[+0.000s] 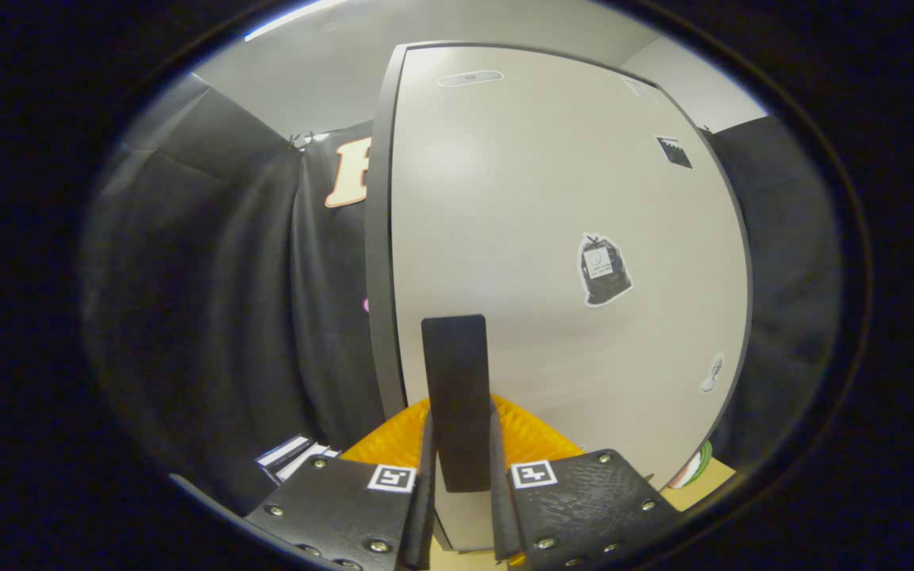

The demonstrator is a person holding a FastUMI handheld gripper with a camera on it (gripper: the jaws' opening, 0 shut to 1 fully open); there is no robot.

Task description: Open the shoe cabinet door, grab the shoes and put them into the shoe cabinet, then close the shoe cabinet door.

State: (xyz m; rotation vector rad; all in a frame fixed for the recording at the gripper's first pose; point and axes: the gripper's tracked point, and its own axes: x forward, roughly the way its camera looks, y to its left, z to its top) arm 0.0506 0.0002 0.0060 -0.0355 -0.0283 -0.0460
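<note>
The shoe cabinet door (552, 198) stands close ahead, a tall pale panel with a dark rim; its dark left side edge (380, 238) shows. A black vertical bar handle (455, 381) sits low on the door near that edge. My gripper (461, 452) is shut on the handle, one finger pressed against each side of the bar. Several stickers are on the door, among them a dark bag-shaped one (604, 270).
Black cloth wall (211, 301) hangs to the left and right of the cabinet. A small white and dark striped object (294, 456) lies low on the left. Low on the right, a green and white object (695, 468) peeks out by the tan floor (707, 485).
</note>
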